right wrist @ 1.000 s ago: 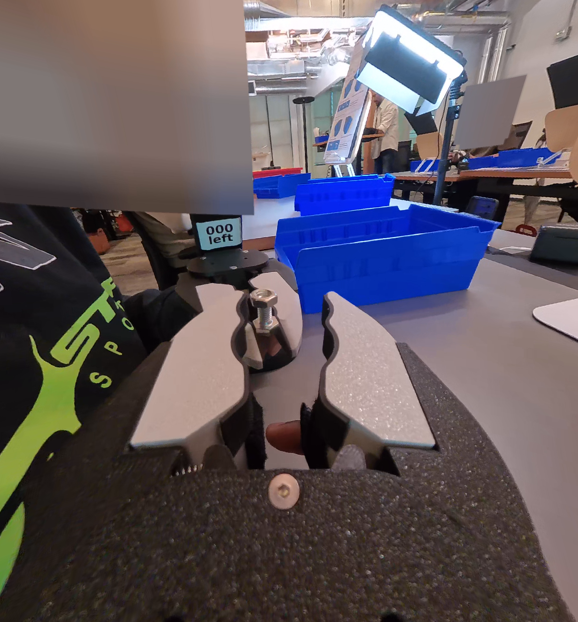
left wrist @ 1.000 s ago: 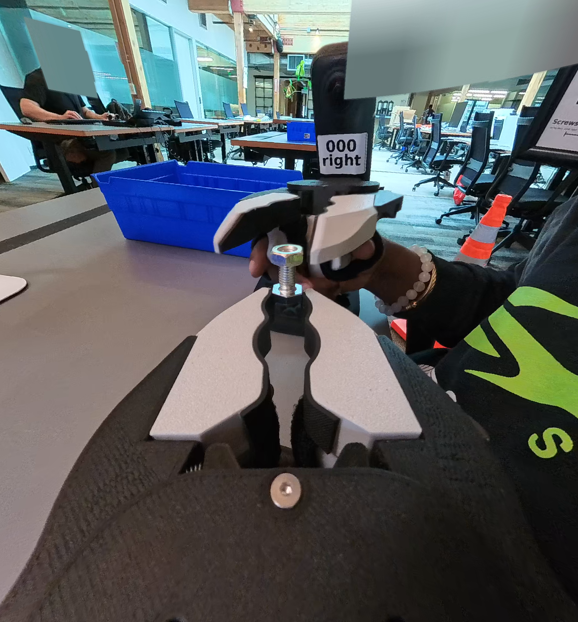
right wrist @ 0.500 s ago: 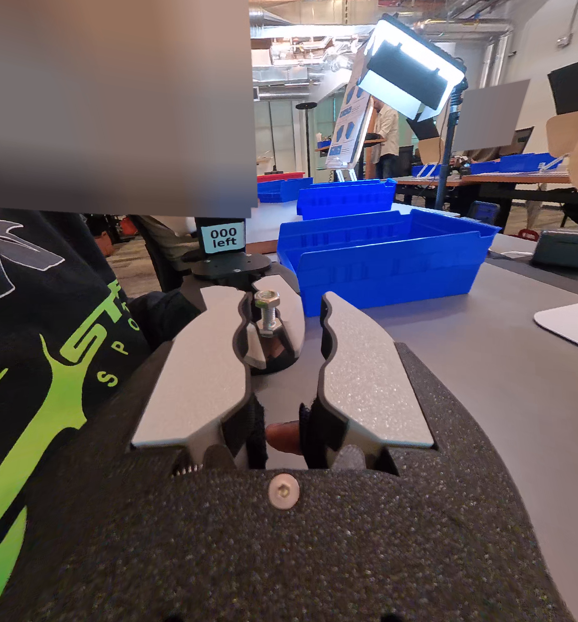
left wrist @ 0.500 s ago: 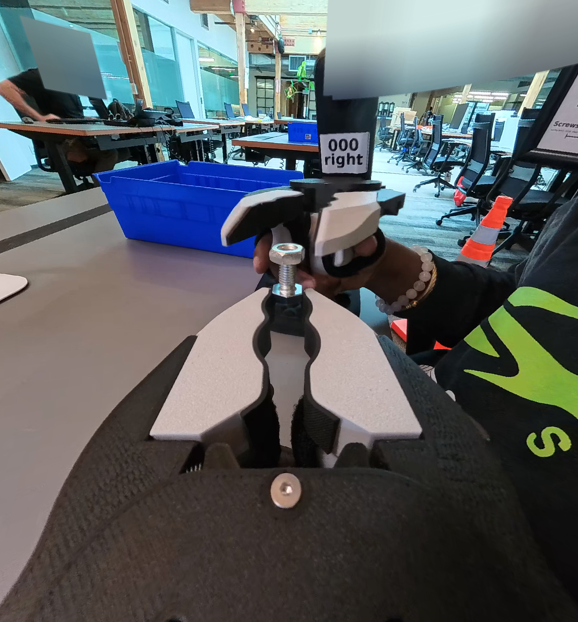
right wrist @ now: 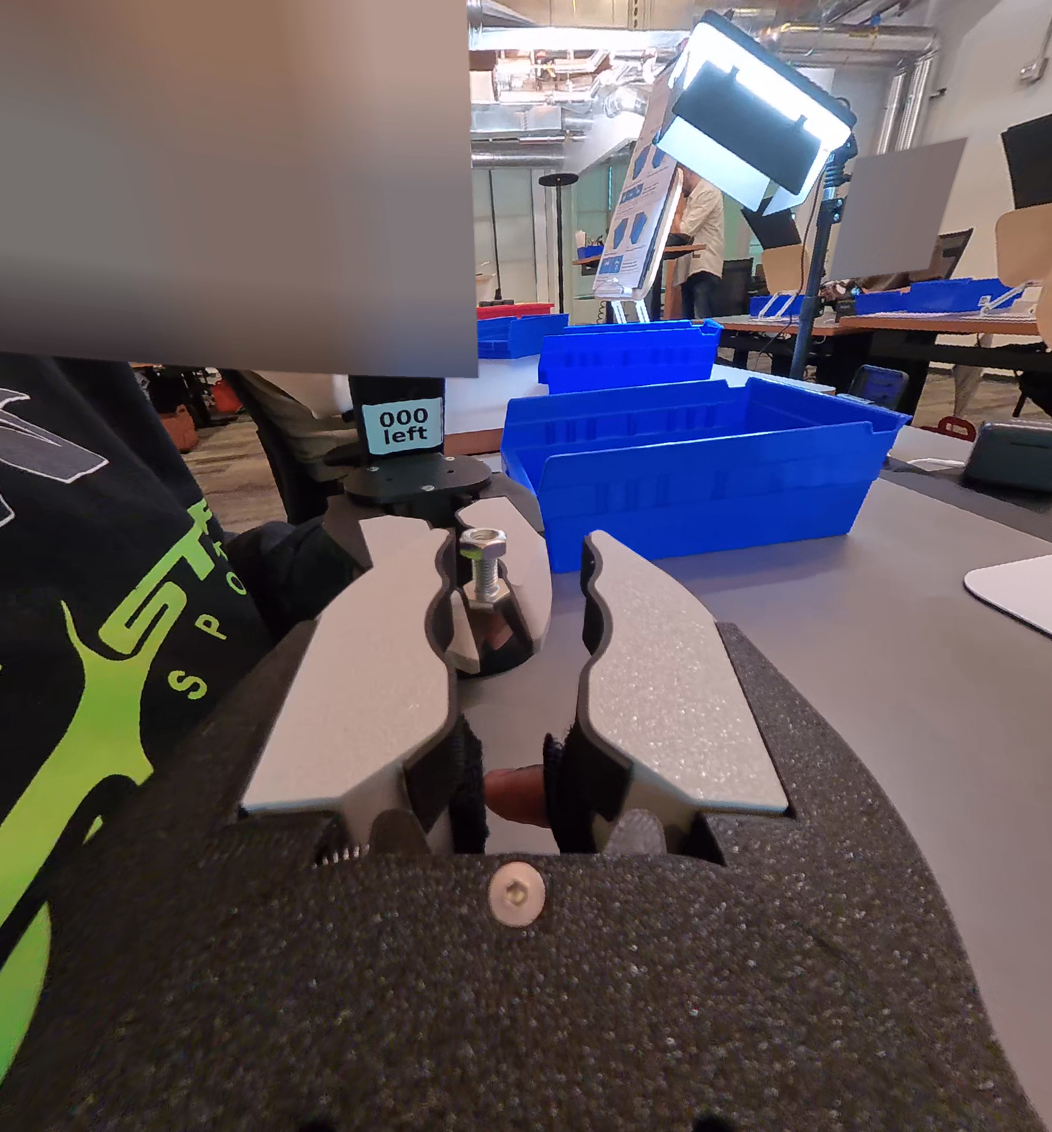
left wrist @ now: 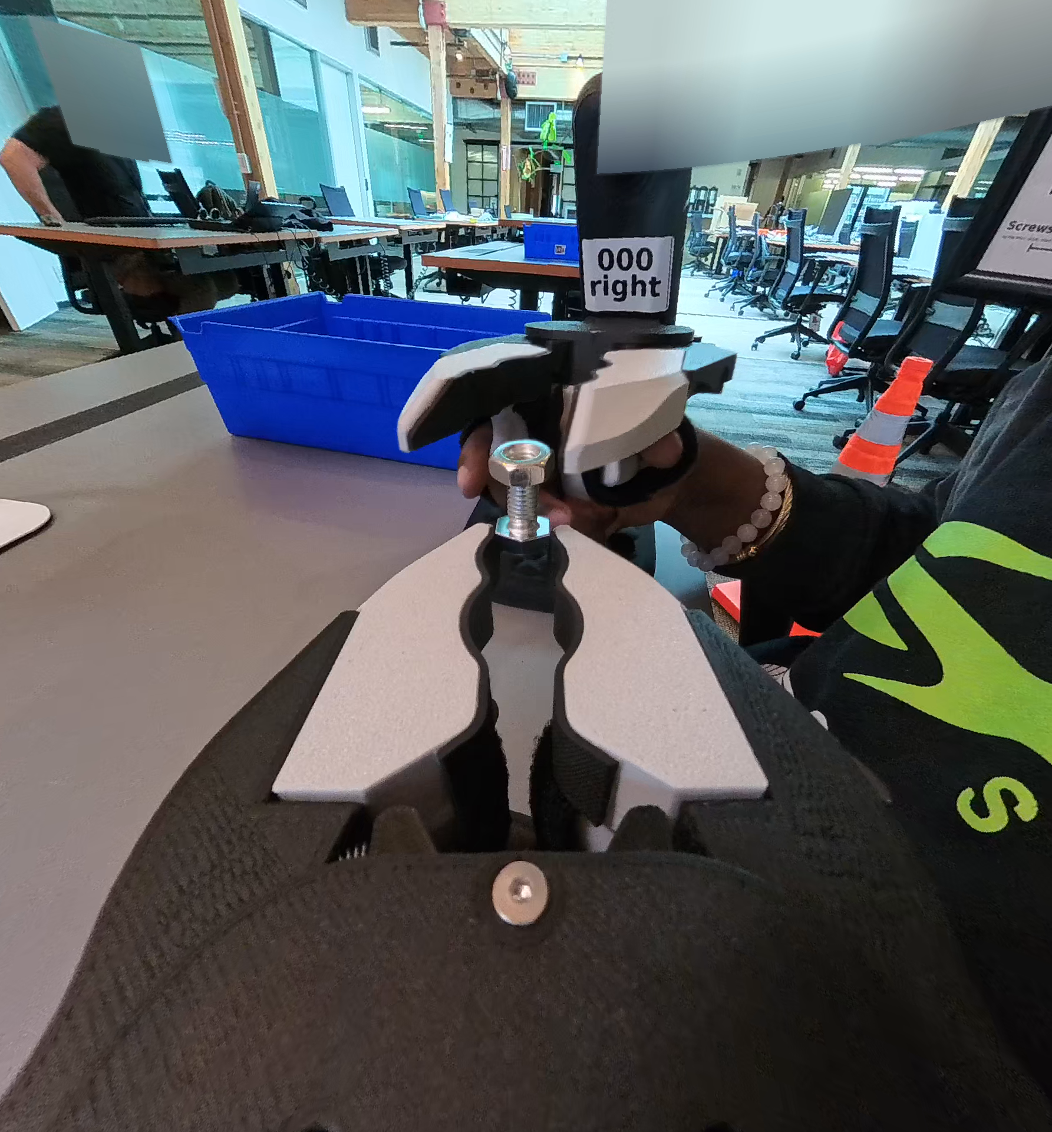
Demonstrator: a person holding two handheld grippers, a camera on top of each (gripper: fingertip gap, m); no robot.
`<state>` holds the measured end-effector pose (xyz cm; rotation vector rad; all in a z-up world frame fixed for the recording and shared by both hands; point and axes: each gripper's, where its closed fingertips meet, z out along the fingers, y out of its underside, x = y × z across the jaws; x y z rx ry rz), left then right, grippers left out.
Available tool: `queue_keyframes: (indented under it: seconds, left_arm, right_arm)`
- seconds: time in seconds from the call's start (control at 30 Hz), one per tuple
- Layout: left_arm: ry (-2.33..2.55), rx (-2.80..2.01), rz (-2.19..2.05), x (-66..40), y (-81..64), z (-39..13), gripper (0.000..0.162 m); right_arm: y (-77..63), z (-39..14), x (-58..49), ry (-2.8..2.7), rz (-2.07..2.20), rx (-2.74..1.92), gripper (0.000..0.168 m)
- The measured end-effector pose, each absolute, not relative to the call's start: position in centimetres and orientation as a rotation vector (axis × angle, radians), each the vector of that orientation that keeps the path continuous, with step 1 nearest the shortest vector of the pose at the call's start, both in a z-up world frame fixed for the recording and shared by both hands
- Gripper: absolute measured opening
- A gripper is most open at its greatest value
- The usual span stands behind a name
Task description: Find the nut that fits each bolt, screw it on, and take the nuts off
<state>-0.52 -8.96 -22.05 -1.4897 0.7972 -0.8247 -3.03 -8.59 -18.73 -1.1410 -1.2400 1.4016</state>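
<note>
Silver threaded bolt [left wrist: 521, 503], hex nut [left wrist: 520, 462] atop, clamped upright in left tongs [left wrist: 521, 554]; right tongs [right wrist: 514, 566] gape.

Silver threaded bolt [left wrist: 522, 503]: lower end hidden in black block [left wrist: 522, 576] clamped by left hand-held gripper [left wrist: 522, 545]. White rounded pad [right wrist: 1044, 597] on grey desk [right wrist: 878, 643] cut off at frame edge. Blue plastic bin [right wrist: 695, 484] floor not visible

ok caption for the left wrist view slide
Left tool clamps upright silver steel bolt with hex nut; open right tool behind.

Silver bolt [left wrist: 522, 502], blue bin [left wrist: 339, 367] — grey table [left wrist: 143, 612]
</note>
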Motion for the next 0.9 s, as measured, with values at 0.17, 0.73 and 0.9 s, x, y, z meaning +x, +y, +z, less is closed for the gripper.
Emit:
queue_keyframes:
  seconds: [0.17,0.73,0.9]
  left_arm:
    - [0.794,-1.493,-0.824,-0.6,-8.9,-22.1,0.015]
    - [0.819,-1.507,-0.808,-0.3,-8.9,-22.4,0.015]
    - [0.812,-1.501,-0.812,-0.4,-8.9,-22.3,0.015]
  right_arm:
    - [-8.7,-18.4,-2.6,-1.232,1.432,-1.136,0.039]
    - [-7.9,-17.4,-1.3,-1.301,1.334,-1.184,0.015]
    - [-0.5,-15.3,5.2,-1.135,0.99,-1.353,0.015]
